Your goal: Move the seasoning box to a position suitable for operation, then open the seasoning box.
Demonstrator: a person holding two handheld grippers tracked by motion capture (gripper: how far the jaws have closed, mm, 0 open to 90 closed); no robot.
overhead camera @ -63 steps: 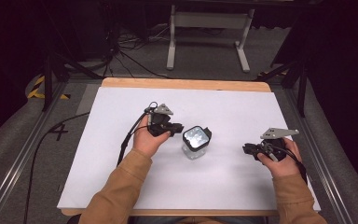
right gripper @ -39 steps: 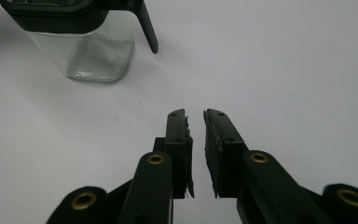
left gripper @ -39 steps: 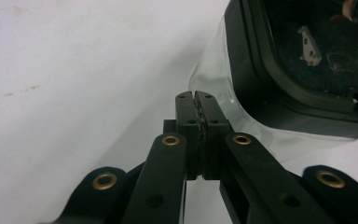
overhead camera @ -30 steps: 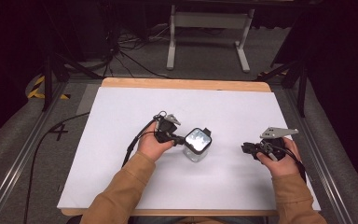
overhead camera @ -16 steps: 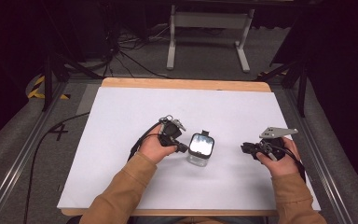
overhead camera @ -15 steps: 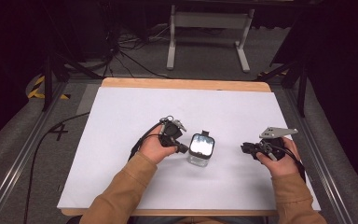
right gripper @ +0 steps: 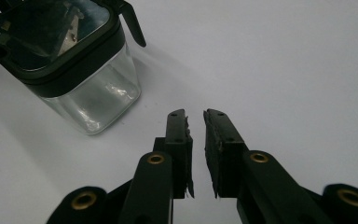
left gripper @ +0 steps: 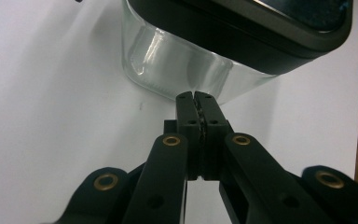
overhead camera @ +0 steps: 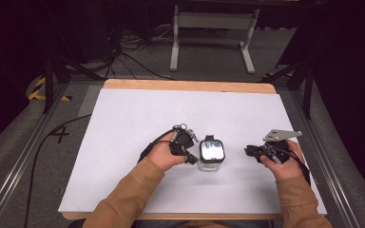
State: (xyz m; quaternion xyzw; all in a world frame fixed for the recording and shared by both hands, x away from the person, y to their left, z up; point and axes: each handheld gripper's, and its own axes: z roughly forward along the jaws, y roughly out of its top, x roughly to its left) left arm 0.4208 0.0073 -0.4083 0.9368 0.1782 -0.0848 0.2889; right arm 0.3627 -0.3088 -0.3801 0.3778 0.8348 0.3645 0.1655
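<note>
One glass jar (overhead camera: pixel 211 159), rigid and slippery: your left tool (left gripper: pixel 196 100) is closed, your right tool (right gripper: pixel 195 116) slightly apart; grip its dark lid (right gripper: pixel 51 42)

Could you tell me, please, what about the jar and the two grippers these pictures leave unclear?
- Glass jar: the high view is too small and the lid reflects, so any contents stay unknown.
- Left gripper: whether its closed tips touch the jar's wall; the left gripper view is too close to judge.
- Jar's lid: cut off by the left gripper view's top edge.
- Right gripper: nothing between its slightly parted jaws.

tan sleeves (overhead camera: pixel 123 199), blk fingers (right gripper: pixel 177 135) w/ brass rivets, grey plate (overhead camera: pixel 281 135)
</note>
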